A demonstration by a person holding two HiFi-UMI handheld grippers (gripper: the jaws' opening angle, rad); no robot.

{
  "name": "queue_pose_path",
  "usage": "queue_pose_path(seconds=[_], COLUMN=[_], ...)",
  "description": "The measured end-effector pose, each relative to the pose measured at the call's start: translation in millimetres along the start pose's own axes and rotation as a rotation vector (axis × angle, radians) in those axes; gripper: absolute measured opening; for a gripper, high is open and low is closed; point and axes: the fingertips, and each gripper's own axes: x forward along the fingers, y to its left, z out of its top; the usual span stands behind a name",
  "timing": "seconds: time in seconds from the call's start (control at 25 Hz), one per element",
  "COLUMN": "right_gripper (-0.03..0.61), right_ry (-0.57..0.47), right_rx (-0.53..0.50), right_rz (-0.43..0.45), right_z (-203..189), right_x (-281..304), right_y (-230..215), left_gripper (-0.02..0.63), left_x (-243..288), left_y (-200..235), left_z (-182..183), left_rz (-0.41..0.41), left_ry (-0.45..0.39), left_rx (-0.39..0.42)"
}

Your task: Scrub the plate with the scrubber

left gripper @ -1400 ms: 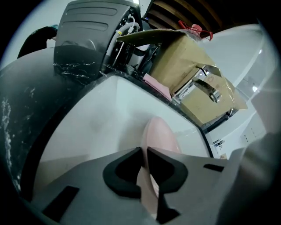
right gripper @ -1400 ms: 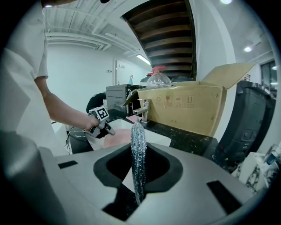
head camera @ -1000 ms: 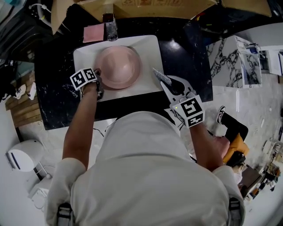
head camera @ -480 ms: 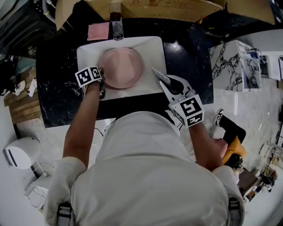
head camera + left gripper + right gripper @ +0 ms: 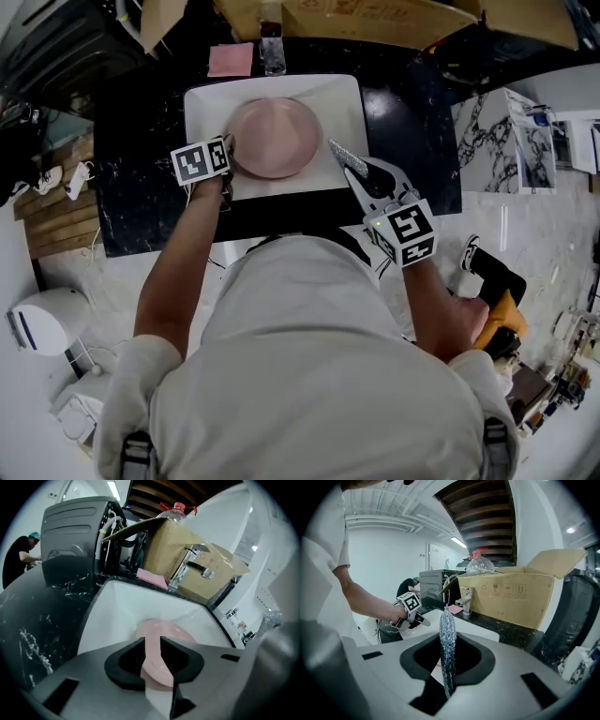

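Black marble table (image 5: 131, 187) runs across in front of you, with a white rectangular sink (image 5: 202, 103) set into it and a chrome tap (image 5: 272, 52) at the far rim, a flat pink cloth (image 5: 231, 59) just beside the tap. A round pale pink plate (image 5: 275, 136) lies in the middle of the sink. Your left gripper (image 5: 228, 150) is at the plate's left edge, angled down. Its fingers have just been opening and now they're spread, and in the left gripper view the plate (image 5: 164, 629) shows through the gap between them without being pinched, lying on the white sink (image 5: 126, 602). Over on the other side, your right gripper (image 5: 354, 169) has its fingers pressed onto a silvery steel mesh scrubber (image 5: 342, 155), which pokes out ahead of them over the sink's right part, just beside the plate's right rim. In the right gripper view the scrubber (image 5: 447, 630) stands on edge between the fingers of that gripper (image 5: 447, 660), with a brown cardboard box (image 5: 511, 597) behind the tap.
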Motion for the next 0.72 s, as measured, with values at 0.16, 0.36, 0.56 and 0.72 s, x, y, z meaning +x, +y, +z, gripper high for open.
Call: queue_pose_path(seconds=[0.16,0.36,0.56,0.72], right_gripper=[0.078,0.078,0.078,0.078], right_ry=[-0.025,-0.060,-0.077,-0.086], right_rx=[0.010,0.029,0.040,0.054], right_rz=[-0.019,-0.042,-0.072,-0.091], right_z=[3.1,3.3,-0.3,-1.3], right_x=[-5.0,-12.2,-23.2,-33.7], right_y=[21.8,52.4,82.1,100.2], left_gripper=[0.103,0.106,0.107,0.107], left_x=[-38.7,-95.0,-154.1,-195.0], left_y=[-18.2,-46.2,-76.5,-91.1], left_z=[5.9,3.0,-14.8,-32.3], left_rz=[-0.075,-0.179,-0.313,-0.377], left_ry=[-0.050,-0.102,-0.161,-0.215], left_rx=[0.058,0.200,0.385,0.518])
